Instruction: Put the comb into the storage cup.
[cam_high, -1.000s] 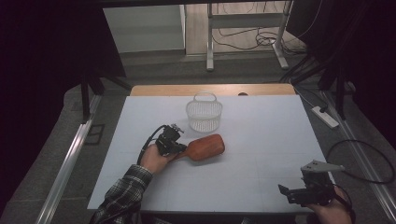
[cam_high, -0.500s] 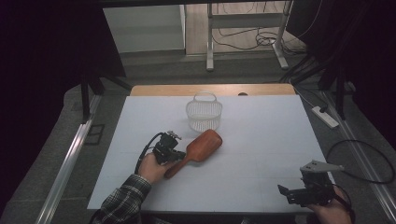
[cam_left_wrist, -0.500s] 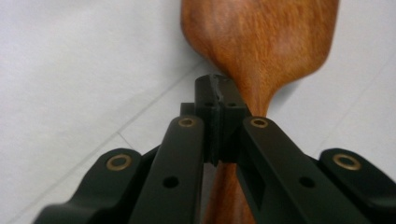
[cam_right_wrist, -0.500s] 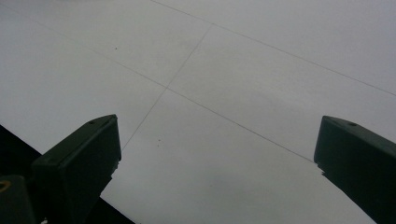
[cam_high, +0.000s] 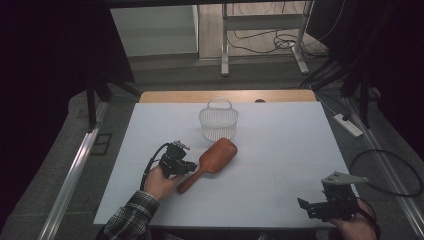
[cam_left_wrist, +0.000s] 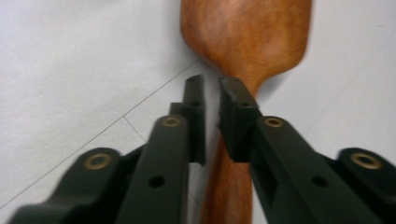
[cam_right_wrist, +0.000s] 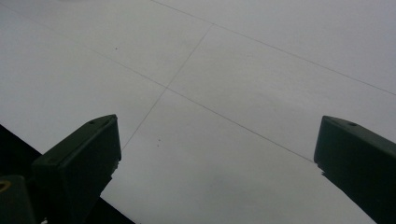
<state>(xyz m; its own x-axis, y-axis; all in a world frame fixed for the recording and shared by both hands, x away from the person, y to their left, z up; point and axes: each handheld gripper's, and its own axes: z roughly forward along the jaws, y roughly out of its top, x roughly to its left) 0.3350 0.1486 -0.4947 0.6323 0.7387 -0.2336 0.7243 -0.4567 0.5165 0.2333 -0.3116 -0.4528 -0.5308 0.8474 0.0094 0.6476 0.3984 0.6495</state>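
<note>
A brown wooden hairbrush (cam_high: 216, 154) lies back up on the white table (cam_high: 285, 145), its handle pointing toward the near left. My left gripper (cam_high: 190, 167) is at the neck of the handle. In the left gripper view the jaws stand almost together over the narrow handle where it meets the brush head (cam_left_wrist: 247, 37), and my left gripper (cam_left_wrist: 212, 84) looks shut on it. My right gripper (cam_high: 306, 206) hovers low at the near right corner. Its jaws stand wide apart over bare table in the right gripper view (cam_right_wrist: 217, 149).
A white wire basket (cam_high: 218, 122) with a handle stands upright just beyond the brush head. A wooden strip (cam_high: 225, 96) borders the table's far edge. A power strip (cam_high: 347, 125) and cables lie on the floor to the right.
The brush has swung from lying nearly crosswise to a diagonal, its handle end moving nearer the person. My left gripper moved nearer along with it. The right gripper stayed put.
</note>
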